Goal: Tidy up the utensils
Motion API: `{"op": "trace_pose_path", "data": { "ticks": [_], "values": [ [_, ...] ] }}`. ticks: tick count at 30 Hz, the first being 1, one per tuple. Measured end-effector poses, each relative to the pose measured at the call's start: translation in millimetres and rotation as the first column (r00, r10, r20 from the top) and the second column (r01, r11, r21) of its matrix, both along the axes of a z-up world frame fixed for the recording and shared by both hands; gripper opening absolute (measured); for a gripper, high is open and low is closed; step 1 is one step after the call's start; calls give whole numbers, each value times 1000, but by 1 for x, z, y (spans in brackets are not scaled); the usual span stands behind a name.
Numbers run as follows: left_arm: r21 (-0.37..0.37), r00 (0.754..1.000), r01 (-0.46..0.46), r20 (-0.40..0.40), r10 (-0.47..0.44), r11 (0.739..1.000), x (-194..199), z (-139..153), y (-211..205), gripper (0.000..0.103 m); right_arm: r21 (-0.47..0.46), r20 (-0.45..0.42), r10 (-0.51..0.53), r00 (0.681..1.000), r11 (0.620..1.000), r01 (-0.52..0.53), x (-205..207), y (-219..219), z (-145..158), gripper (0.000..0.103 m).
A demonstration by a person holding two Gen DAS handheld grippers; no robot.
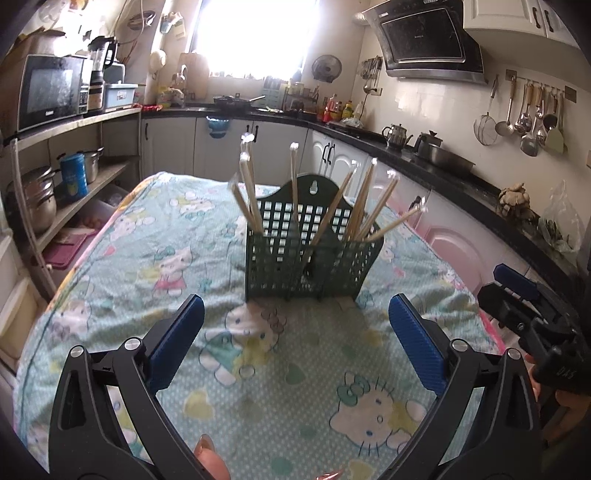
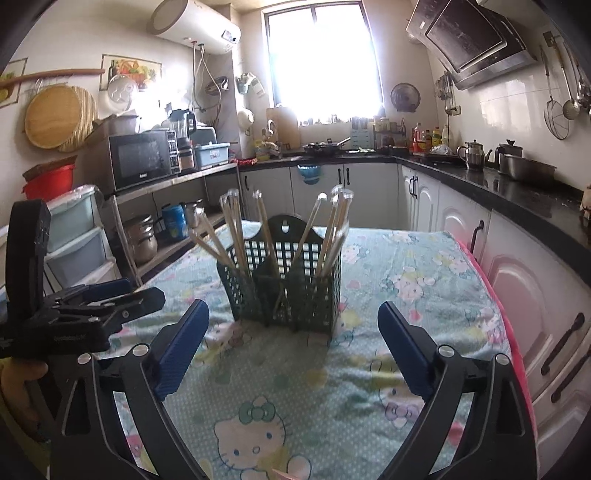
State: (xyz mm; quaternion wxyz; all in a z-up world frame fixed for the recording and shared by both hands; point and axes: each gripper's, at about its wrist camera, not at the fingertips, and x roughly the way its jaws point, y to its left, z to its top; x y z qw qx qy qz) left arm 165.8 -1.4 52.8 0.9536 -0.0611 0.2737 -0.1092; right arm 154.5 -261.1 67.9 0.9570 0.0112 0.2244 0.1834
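Green basket [image 1: 310,254] with wrapped chopsticks [image 1: 251,192] is seen upright on the cloth-covered bench [image 1: 280,369], ahead of both claws, apart from them. Left claw [image 1: 295,343] and right claw [image 2: 293,347] are spread wide, nothing held.

Bright daylight floods through the tall window [image 2: 325,59] at top centre, washing out the glass. Ahead of me, a table under a pale green cartoon-cat print cloth [image 2: 388,369]. Right side, a black countertop [image 2: 517,192] runs over white panelled cabinet doors [image 2: 524,295], with a slanted black range hood [image 2: 469,40] upper right. Left, a black microwave oven [image 2: 142,158] sits on open metal shelving [image 2: 177,184]; a white cylindrical water heater [image 2: 192,26] hangs upper left.
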Motion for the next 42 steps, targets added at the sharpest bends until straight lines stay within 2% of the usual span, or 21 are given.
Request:
{"op": "trace_pose_path", "data": {
  "ticks": [17,24,32,42],
  "values": [
    [3,999,-25,27,25,1000,-29,-41,-2,92,6,-26,-19,999,1000,19,-21,1,-49,91],
    [-19,997,-40,61,41,999,-30,-52,4,92,-16,65,-45,997,999,47,-30,5,-58,91],
    [1,994,-49,101,49,999,-32,-58,1,92,-10,160,-74,984,997,77,-39,4,-60,94],
    [24,991,-51,124,48,998,-34,-65,-3,92,-16,143,-94,985,995,97,-35,4,-69,96]
  ]
}}
